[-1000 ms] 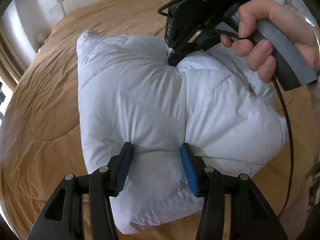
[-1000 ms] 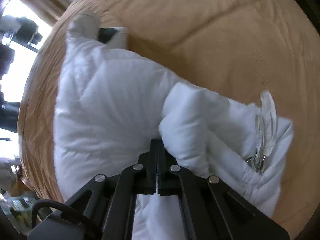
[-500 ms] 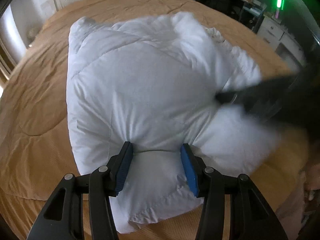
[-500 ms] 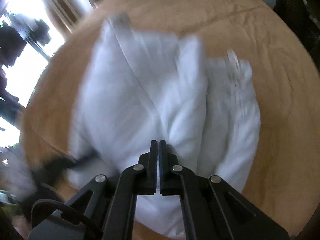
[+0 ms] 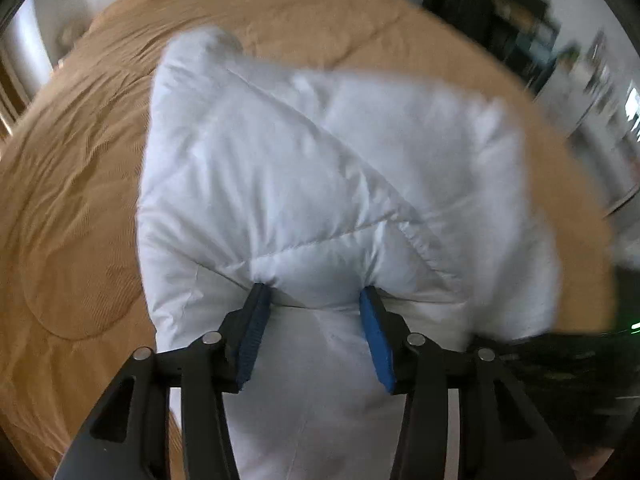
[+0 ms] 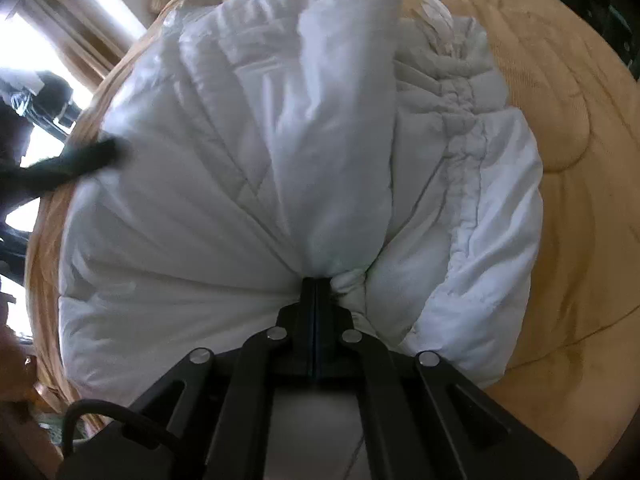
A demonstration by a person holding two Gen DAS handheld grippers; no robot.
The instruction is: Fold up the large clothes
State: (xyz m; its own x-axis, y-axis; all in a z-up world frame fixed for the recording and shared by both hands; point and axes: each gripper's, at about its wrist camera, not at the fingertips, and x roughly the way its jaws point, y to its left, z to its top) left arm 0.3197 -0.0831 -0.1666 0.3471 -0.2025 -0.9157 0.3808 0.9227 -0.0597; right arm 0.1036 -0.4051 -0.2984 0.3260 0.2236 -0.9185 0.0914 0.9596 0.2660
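Observation:
A white puffy quilted jacket [image 5: 304,184] lies bunched and partly folded on a tan bedspread [image 5: 72,184]. My left gripper [image 5: 314,300] has its blue pads apart, with a thick fold of the jacket's near edge between them. My right gripper [image 6: 315,284] is shut on a pinch of the jacket [image 6: 248,184] at its near edge, with folds fanning out from the fingertips. The jacket's gathered trim and a white tag [image 6: 436,16] show on its right side.
The tan bedspread [image 6: 580,200] surrounds the jacket. Dark furniture [image 5: 508,28] stands beyond the bed at the upper right. A bright window with curtains [image 6: 76,28] is at the upper left. The other gripper shows as a dark blur [image 6: 64,164].
My right gripper has swung from the jacket's far top side to its near edge, carrying a fold with it. The jacket now lies more doubled over. My left gripper has kept its place.

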